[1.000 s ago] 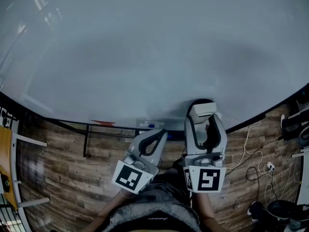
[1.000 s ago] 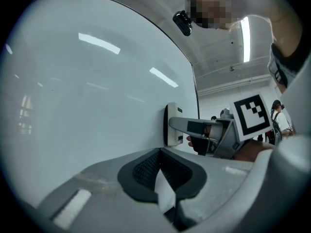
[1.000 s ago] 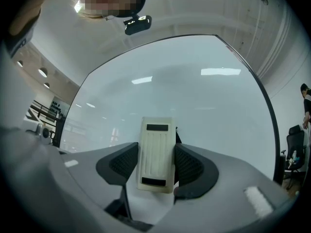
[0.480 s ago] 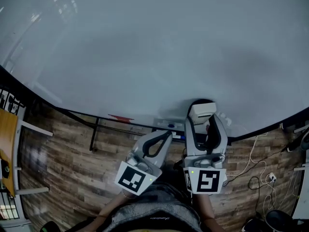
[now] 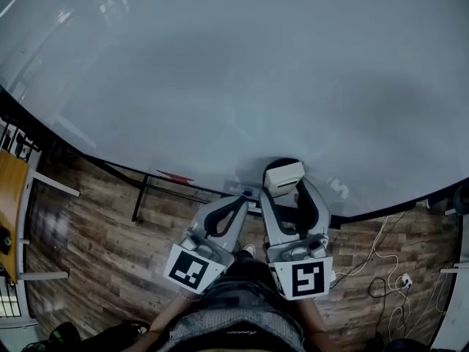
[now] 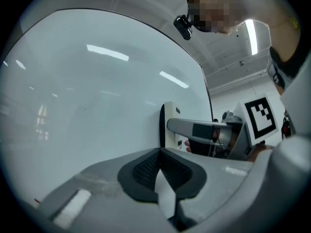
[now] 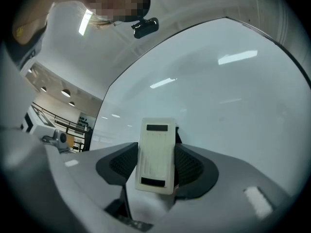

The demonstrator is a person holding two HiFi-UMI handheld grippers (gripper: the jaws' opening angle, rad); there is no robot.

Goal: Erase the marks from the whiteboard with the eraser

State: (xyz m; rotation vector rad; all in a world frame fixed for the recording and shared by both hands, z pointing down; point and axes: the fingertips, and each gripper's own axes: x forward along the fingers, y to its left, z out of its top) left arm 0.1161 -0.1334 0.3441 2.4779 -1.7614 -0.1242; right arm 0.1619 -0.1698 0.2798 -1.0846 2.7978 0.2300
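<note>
Whiteboard (image 5: 234,86) fills the head view from 9 through 12 to 3 o'clock, and I can make out no marks on it, only ceiling-light glare near 11. The eraser (image 5: 283,174) sits low on the board near its bottom edge, at about 6 o'clock, clamped in the right gripper (image 5: 286,188). The left gripper (image 5: 239,201) hangs just beside it toward 8 o'clock, off the board and above the tray, where a red marker (image 5: 173,176) lies well out at 9. In the left gripper view, the left gripper (image 6: 160,168) has its jaws drawn together on nothing, with only a thin sliver of light between the pads. At 1 o'clock past them the eraser (image 6: 168,125) stands edge-on, its dark felt face turned toward 9 and touching, or all but touching, the whiteboard (image 6: 97,106). In the right gripper view, the right gripper (image 7: 156,168) pinches the eraser (image 7: 156,152) across its narrow sides, the long axis running 12 to 6 along the jaws and the pale back facing the camera. The whiteboard (image 7: 233,101) spreads beyond toward 12 and 2. Nearly all the board lies toward 12 from the eraser, so I judge that any wipe would go upward, and that the right hand is the one placed for it.
</note>
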